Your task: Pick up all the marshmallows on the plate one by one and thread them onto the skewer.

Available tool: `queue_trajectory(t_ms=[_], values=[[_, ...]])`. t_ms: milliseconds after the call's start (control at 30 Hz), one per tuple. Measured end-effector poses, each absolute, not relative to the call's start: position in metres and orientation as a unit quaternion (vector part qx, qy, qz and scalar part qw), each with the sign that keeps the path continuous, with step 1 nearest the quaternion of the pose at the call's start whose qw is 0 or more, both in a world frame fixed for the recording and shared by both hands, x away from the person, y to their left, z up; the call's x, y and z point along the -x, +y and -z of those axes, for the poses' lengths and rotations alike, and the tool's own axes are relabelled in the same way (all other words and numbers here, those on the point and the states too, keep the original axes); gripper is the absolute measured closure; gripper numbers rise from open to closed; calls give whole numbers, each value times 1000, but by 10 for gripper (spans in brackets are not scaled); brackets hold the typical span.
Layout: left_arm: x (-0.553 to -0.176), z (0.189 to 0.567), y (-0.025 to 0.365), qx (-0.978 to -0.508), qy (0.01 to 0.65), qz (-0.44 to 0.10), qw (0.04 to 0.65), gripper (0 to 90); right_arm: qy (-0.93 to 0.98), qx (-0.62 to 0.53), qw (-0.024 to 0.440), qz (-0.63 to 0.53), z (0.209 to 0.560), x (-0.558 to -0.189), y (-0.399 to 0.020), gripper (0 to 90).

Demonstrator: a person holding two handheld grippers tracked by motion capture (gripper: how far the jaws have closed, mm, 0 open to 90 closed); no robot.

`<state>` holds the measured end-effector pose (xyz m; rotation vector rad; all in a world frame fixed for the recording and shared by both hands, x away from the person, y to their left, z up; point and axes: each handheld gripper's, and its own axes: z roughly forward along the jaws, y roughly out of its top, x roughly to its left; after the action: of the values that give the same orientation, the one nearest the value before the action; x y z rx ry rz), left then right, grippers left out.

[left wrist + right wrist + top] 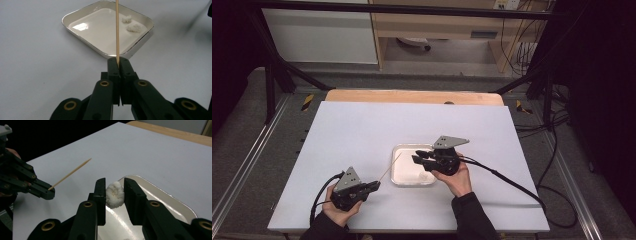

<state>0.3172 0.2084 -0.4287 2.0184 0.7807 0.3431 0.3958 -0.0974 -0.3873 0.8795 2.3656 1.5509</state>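
My left gripper (118, 60) is shut on the base of a thin wooden skewer (117, 30), which points toward a white square tray (65, 21). Two white lumpy pieces (133, 27) lie in the tray's far corner. In the high view the left gripper (376, 186) rests at the table's front left, with the skewer (390, 167) slanting up toward the tray (412, 146). My right gripper (115, 182) is shut on another white lumpy piece (115, 195), held above the tray's edge (160, 192). The skewer tip (87, 160) points away to the left of that piece.
A white sheet (362, 130) covers the table, and a strip of bare wood (412, 96) shows at its far edge. Black cables (512, 185) trail from the right gripper across the sheet to the right. Metal frame rails flank the table.
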Motion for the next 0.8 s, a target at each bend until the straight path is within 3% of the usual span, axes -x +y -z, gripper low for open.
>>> queue_trajectory(t_ms=[333,800], values=[[-317,429,206,-820,315,-139,458,887,753,-312,52,-577,371,-397,-103,733],[-318,428,204,-818,309,-140,464,887,719,-334,3,-609,375,-408,-98,731]])
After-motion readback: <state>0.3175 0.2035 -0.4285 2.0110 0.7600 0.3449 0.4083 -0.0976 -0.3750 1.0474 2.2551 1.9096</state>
